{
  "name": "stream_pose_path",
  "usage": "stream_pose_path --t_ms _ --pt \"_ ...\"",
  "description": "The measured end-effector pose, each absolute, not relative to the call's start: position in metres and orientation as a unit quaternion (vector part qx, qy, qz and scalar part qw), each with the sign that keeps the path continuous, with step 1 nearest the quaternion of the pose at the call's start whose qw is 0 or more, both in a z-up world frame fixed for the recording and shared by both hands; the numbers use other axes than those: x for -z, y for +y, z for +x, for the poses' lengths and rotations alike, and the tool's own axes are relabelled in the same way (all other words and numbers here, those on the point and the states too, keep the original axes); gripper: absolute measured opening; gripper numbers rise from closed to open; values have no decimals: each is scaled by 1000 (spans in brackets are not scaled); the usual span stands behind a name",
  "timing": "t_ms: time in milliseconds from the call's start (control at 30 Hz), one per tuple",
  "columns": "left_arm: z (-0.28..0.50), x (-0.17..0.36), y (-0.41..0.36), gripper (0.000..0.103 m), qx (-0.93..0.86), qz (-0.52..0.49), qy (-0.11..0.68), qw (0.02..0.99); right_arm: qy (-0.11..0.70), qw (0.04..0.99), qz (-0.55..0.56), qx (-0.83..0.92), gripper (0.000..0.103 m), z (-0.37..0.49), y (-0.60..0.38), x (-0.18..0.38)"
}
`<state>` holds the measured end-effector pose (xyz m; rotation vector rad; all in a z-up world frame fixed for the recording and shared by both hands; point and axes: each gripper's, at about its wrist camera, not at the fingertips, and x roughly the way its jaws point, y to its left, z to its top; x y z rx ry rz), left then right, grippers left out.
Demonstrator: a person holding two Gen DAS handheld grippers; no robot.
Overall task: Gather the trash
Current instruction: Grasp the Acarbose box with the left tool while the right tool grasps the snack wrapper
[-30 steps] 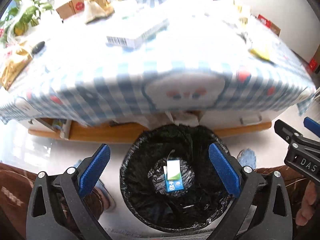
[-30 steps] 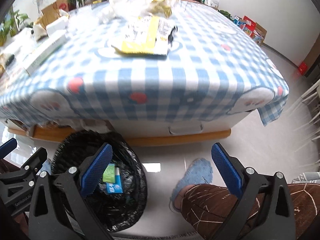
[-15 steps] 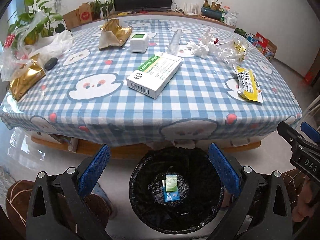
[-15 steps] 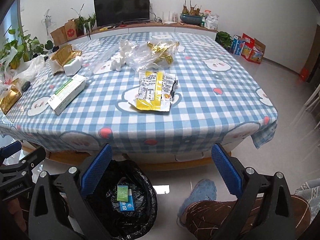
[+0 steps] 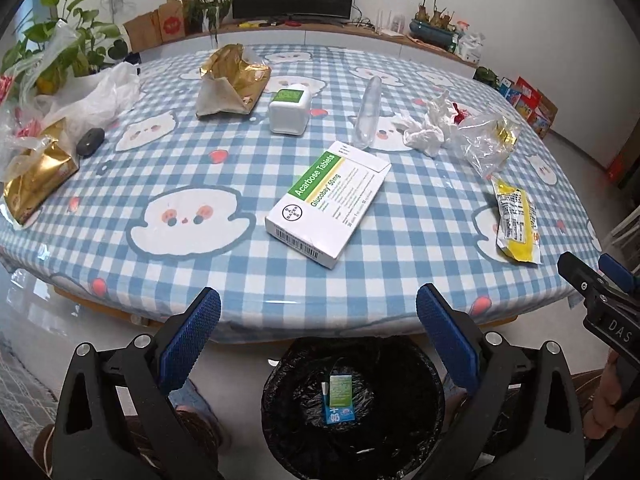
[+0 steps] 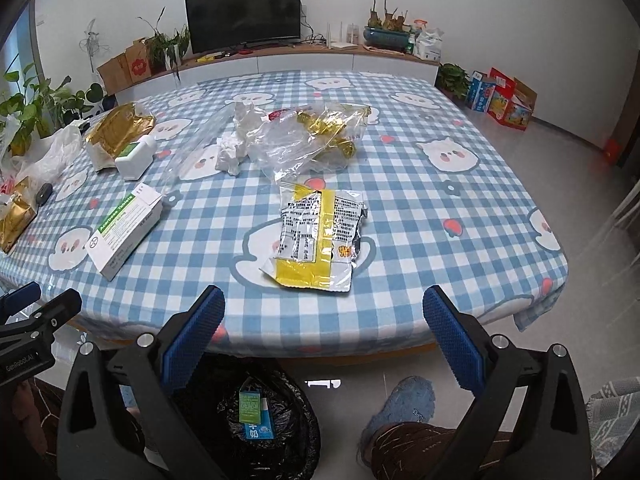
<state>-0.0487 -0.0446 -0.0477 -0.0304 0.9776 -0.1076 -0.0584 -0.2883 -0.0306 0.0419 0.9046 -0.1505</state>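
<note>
A black-lined trash bin [image 5: 352,436] [image 6: 288,440] stands on the floor by the table's near edge, with a small green-and-blue carton [image 5: 340,398] [image 6: 256,416] inside. On the checked tablecloth lie a white tablet box [image 5: 328,202] [image 6: 126,230], a yellow-and-silver snack wrapper [image 6: 318,246] [image 5: 516,224], crumpled tissue [image 5: 426,130] [image 6: 236,144], a clear plastic bag [image 6: 312,138] [image 5: 484,142] and a white jar [image 5: 289,109]. My left gripper [image 5: 318,330] is open above the bin, short of the box. My right gripper [image 6: 324,330] is open in front of the wrapper.
Gold foil bags [image 5: 234,78] [image 5: 34,176], a white plastic bag [image 5: 92,100], a dark mouse [image 5: 90,142] and a clear bottle [image 5: 370,110] lie on the table. A TV [image 6: 244,14] and plants [image 5: 60,52] stand behind it. A person's knee and blue slipper [image 6: 404,408] are by the bin.
Both grippers have risen and tilted up from over the bin, so the tabletop and its trash now fill the views. Both stay open and hold nothing.
</note>
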Motion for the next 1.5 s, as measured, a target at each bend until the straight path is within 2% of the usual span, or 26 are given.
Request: stream_pose_path --t_ms 367,767,1000,1100,1167,1233,1500 --pt "18 60 -54 96 61 11 485 872 475 876 28 83 95 6 -302 53" --pt "72 87 -64 94 78 22 518 852 522 847 43 87 86 52 -314 84" --pt "81 95 -73 86 80 36 530 843 536 838 55 87 76 57 -316 92" --pt "81 94 -73 78 73 36 530 844 535 839 56 88 71 57 -315 91" --pt "80 92 -72 68 67 33 531 844 535 838 58 89 69 57 -314 90" --pt "79 90 -70 62 61 31 532 844 535 839 56 87 63 57 -313 89" --pt "76 88 -70 61 65 20 536 842 531 842 52 78 42 56 -309 86"
